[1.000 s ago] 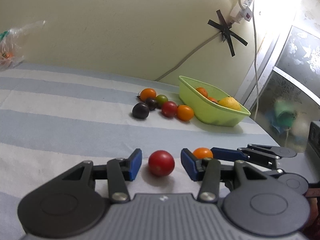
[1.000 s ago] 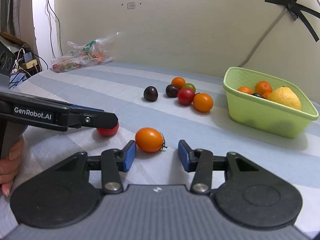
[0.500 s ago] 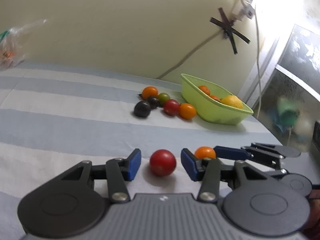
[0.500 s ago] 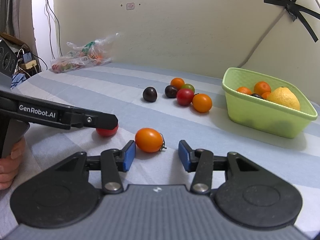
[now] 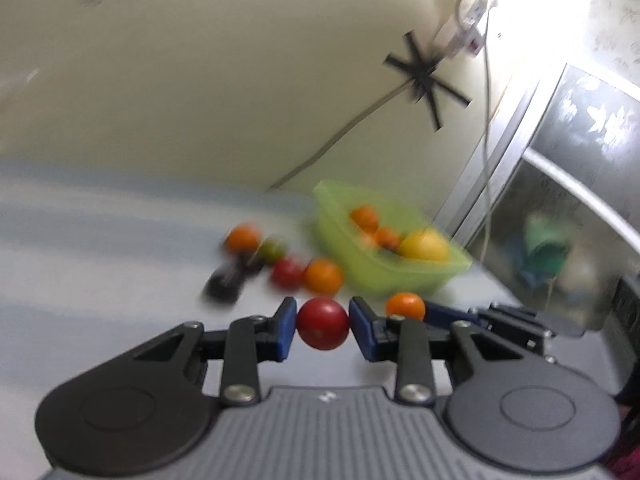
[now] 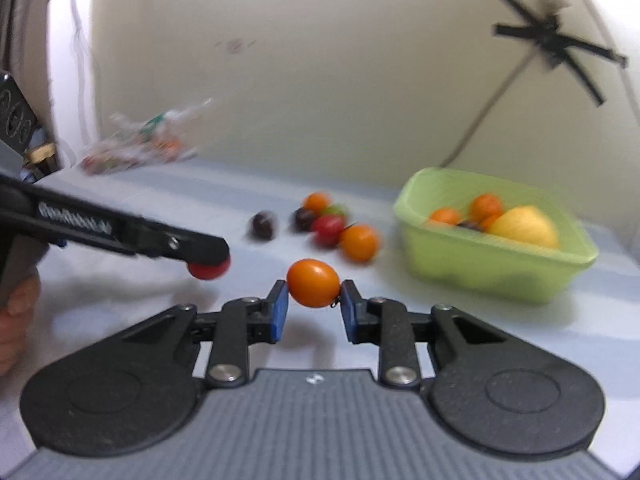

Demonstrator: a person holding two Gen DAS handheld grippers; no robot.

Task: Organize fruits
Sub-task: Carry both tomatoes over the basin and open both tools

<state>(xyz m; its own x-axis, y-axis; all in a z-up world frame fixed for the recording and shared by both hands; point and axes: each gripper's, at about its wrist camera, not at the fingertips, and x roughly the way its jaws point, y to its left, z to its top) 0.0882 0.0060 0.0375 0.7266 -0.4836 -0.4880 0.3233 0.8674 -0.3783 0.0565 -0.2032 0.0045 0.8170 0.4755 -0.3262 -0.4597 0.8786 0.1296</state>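
My left gripper (image 5: pixel 322 326) is shut on a red tomato (image 5: pixel 322 323) and holds it above the striped cloth. It also shows at the left of the right wrist view (image 6: pixel 208 258). My right gripper (image 6: pixel 313 307) is shut on an orange tomato (image 6: pixel 313 282), also lifted; that tomato shows beside the left fingers (image 5: pixel 405 306). A green basket (image 6: pixel 480 264) with oranges and a yellow lemon (image 6: pixel 524 226) stands to the right, blurred in the left wrist view (image 5: pixel 384 276). Several loose fruits (image 6: pixel 328 226) lie left of the basket.
A clear plastic bag (image 6: pixel 144 148) with produce lies at the back left against the wall. A cable (image 6: pixel 484 116) runs down the wall behind the basket. A window frame and clutter (image 5: pixel 560 248) stand past the table's right edge.
Both grippers closed on their tomatoes and lifted them off the cloth. The views have tilted and moved forward towards the basket, with motion blur.
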